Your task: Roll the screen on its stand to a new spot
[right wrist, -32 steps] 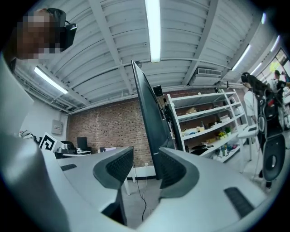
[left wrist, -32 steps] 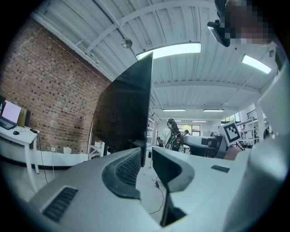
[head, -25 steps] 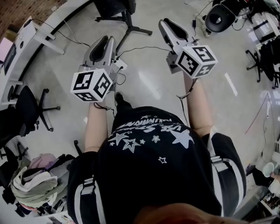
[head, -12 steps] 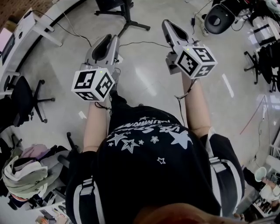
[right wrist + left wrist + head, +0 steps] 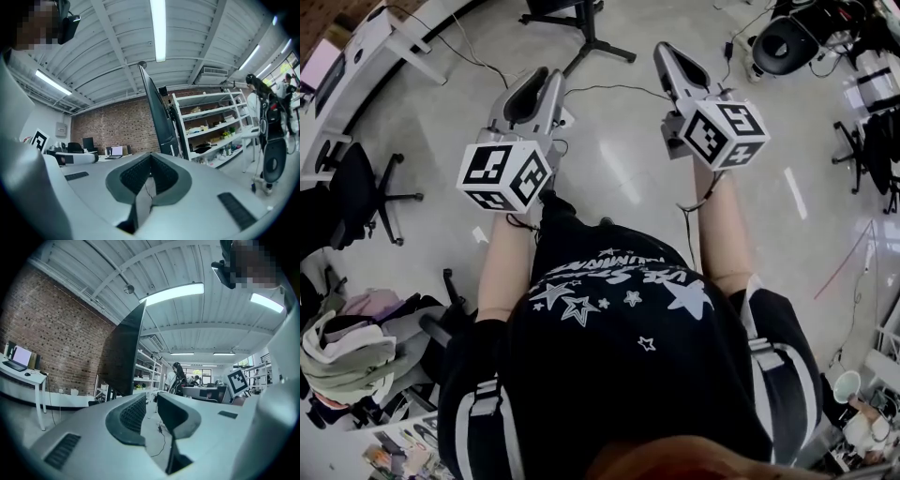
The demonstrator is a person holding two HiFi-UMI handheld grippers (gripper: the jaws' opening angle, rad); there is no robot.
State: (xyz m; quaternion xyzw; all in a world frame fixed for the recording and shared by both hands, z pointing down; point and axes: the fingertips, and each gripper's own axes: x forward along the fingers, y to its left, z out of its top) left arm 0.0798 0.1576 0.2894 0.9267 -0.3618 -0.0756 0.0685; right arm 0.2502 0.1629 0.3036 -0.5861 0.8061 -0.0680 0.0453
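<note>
The screen stands edge-on as a tall dark panel (image 5: pixel 126 352) ahead of my left gripper, and it also rises ahead of my right gripper (image 5: pixel 159 112). In the head view only the black legs of its stand (image 5: pixel 581 28) show on the floor at the top edge. My left gripper (image 5: pixel 539 84) is held out toward those legs, its jaws (image 5: pixel 151 404) a little apart with nothing between them. To its right, my right gripper (image 5: pixel 670 56) is shut and empty, its ribbed pads (image 5: pixel 150 161) meeting. Neither gripper touches the screen or its stand.
A black office chair (image 5: pixel 366 192) and a white desk (image 5: pixel 356 66) are at the left. Cables (image 5: pixel 619 89) trail across the floor by the stand. A round black device (image 5: pixel 787 42) sits at the upper right, and bags and clothes (image 5: pixel 356 347) at the lower left. Shelves (image 5: pixel 211 126) stand behind the screen.
The person has stepped forward: the chair and the pile at the left slid down the head view. Both grippers stay held out in front, a little higher in the picture.
</note>
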